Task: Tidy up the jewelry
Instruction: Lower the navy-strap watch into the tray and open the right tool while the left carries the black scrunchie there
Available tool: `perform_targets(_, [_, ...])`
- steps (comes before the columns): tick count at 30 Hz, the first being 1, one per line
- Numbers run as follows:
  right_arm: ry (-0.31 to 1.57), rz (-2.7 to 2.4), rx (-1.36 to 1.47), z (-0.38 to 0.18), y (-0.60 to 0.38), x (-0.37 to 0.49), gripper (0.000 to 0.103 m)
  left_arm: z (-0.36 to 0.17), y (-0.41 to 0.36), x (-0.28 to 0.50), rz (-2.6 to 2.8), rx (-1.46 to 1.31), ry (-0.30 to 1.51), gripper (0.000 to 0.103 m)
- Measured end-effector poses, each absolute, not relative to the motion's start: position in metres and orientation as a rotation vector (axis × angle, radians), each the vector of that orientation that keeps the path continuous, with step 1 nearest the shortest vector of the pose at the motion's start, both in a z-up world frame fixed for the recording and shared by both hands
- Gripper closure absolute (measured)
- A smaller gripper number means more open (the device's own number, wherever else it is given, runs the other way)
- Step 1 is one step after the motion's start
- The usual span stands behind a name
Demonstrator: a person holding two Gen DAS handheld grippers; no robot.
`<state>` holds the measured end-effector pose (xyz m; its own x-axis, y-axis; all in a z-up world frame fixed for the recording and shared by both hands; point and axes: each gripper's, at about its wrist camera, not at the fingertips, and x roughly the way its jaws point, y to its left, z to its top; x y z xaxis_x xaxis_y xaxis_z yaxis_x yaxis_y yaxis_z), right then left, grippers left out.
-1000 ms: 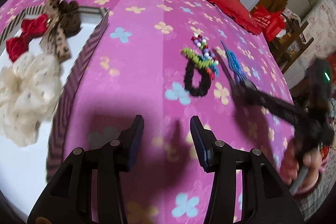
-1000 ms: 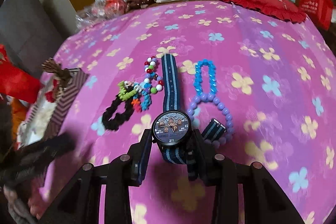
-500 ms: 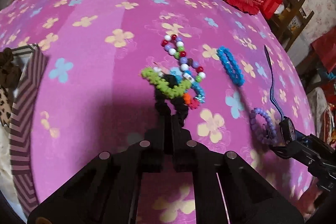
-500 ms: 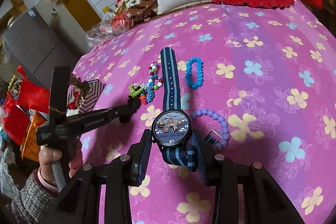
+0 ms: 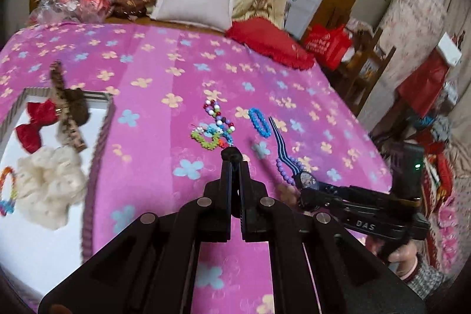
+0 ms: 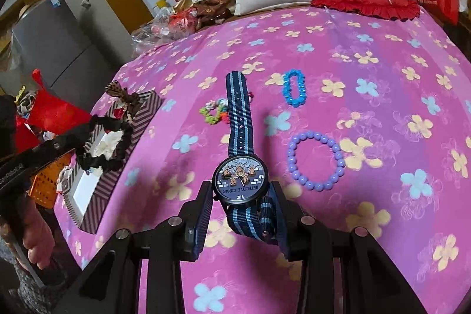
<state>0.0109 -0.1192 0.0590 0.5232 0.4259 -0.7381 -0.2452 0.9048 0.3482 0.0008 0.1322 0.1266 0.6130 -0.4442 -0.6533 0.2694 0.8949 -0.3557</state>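
My left gripper (image 5: 232, 164) is shut on a black hair tie (image 5: 232, 153); in the right wrist view the hair tie (image 6: 101, 143) hangs as a loop over the striped box (image 6: 138, 131). My right gripper (image 6: 241, 193) is shut on a blue-striped watch (image 6: 240, 175), held above the bed; it also shows in the left wrist view (image 5: 307, 181). On the pink bedspread lie a green bead bracelet (image 5: 206, 139), a multicolour bead string (image 5: 217, 114), a blue bracelet (image 6: 294, 89) and a purple bead bracelet (image 6: 316, 161).
The striped box (image 5: 97, 161) holds a cream scrunchie (image 5: 48, 178), a red bow (image 5: 35, 122), a brown leopard bow (image 5: 69, 108) and a rainbow bracelet (image 5: 6, 187). A white pillow (image 5: 194, 0) and red cushion (image 5: 268, 41) lie at the bed's far end.
My left gripper has lifted the black hair tie off the bed and carried it left toward the striped box. My right gripper has raised the watch higher.
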Motion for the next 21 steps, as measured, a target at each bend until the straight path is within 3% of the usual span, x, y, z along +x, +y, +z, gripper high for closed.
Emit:
perform_targets(10, [0.930, 0.502, 0.162, 0.094, -0.060, 0.000, 0.066, 0.134, 0.215, -0.032, -0.226, -0.292, 0.774, 0.100])
perform_targets(21, [0.911, 0.721, -0.024, 0.123, 0.087, -0.014, 0.066, 0.090, 0.334, -0.059, 0.021, -0.474, 0.824, 0.100])
